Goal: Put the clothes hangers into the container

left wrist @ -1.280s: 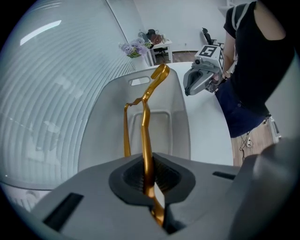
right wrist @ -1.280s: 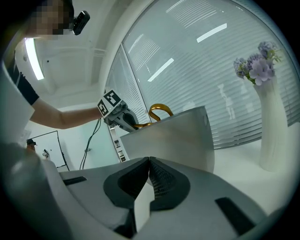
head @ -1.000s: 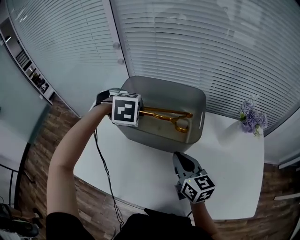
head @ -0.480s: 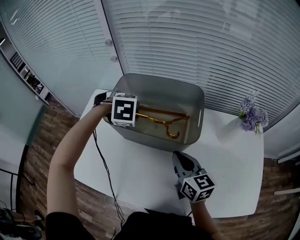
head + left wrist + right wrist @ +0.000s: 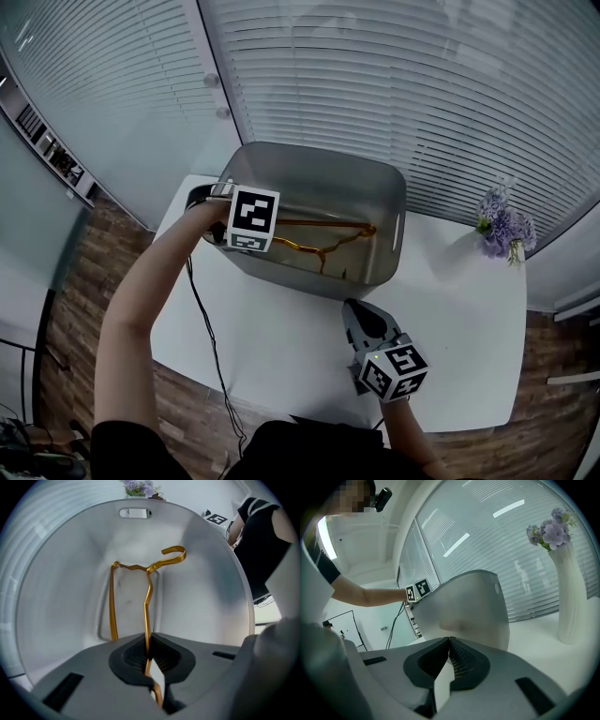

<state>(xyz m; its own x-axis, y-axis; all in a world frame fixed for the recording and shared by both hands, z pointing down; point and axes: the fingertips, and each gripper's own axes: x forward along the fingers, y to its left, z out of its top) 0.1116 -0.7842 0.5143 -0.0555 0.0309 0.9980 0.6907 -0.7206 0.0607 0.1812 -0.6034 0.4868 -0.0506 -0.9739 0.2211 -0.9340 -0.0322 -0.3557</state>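
– In the left gripper view, we lost the lower bar of the hanger behind the gripper's own body, so we could not tell whether it touched the floor of the container.

– In the head view, the marker cube covered that gripper's jaws and the hanger's left end.

– At the far left, the things on the shelf were too small for us to name.

– And in the right gripper view, its body hid the container's base from us.
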